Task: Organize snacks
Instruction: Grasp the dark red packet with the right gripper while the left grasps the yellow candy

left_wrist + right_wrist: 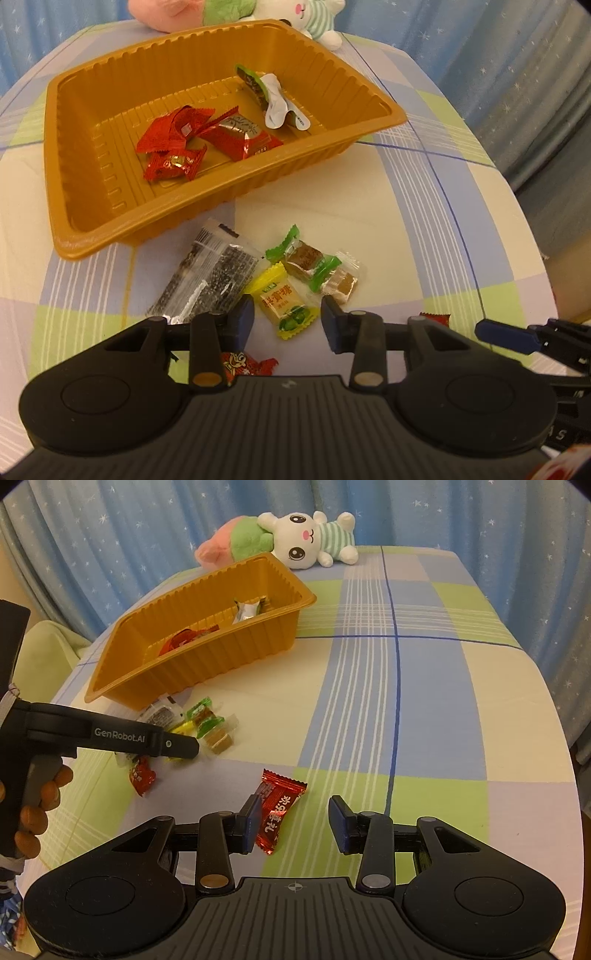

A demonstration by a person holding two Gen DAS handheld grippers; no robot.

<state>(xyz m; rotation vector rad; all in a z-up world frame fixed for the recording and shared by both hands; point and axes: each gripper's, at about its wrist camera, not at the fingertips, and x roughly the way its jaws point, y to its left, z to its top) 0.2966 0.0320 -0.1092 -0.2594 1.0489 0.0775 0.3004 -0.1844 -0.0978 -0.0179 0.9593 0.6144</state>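
Several wrapped snacks lie loose on the checked tablecloth (424, 701) beside the ribbed orange plastic tray (92, 206), which already holds red foil sweets (207, 140). One yellow crinkle-edged candy (286, 302) lies between the left gripper (288, 317)'s parted, untouching pads, its long axis running toward the tray. Right gripper (295, 819) stands open over a glossy red candy (279, 805) lying lengthwise toward it.

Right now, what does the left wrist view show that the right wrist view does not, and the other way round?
Only the left wrist view shows the yellow candy between the open left gripper. Only the right wrist view shows the hand and the whole red candy by the open right gripper. Both show the orange tray and the plush rabbit.
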